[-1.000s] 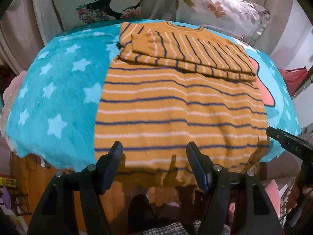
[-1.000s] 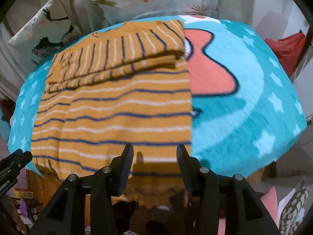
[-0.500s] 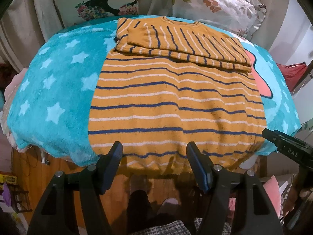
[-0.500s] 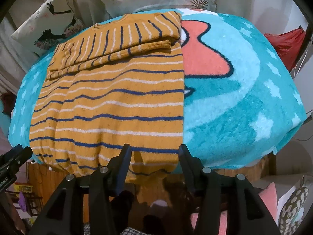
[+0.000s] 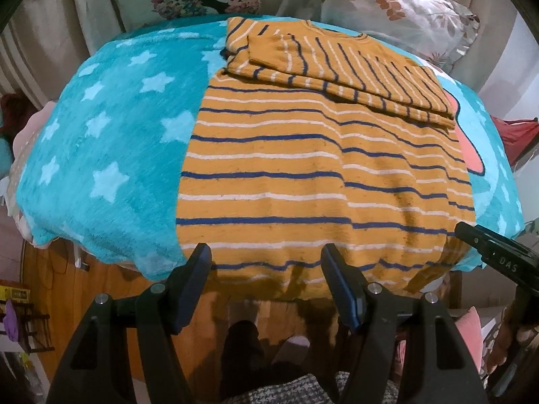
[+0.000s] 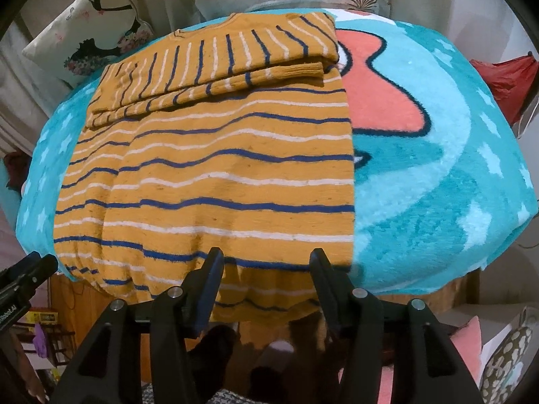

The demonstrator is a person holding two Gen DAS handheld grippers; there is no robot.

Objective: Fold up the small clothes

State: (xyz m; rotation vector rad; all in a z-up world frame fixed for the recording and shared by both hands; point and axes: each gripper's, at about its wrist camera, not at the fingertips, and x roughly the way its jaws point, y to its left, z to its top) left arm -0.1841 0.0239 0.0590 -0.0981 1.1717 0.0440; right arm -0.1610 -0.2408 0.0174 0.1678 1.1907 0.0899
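An orange sweater with blue and white stripes (image 5: 320, 168) lies flat on a turquoise star blanket (image 5: 111, 141). Its sleeves are folded across the chest at the far end (image 5: 353, 67). Its hem hangs over the near edge of the blanket. My left gripper (image 5: 266, 266) is open and empty, just in front of the hem's left part. My right gripper (image 6: 266, 266) is open and empty, in front of the hem's right part of the sweater (image 6: 219, 168). The right gripper's finger also shows at the right edge of the left wrist view (image 5: 495, 252).
The blanket (image 6: 438, 168) covers a low table with a pink shape printed on its right side (image 6: 380, 91). Printed cushions (image 5: 397, 6) (image 6: 91, 37) lean against the sofa behind. A red bag (image 6: 505, 80) sits at right. Wooden floor lies below the near edge.
Both grippers have pulled back toward me and stayed open. The sweater's hem now hangs a little over the near edge.
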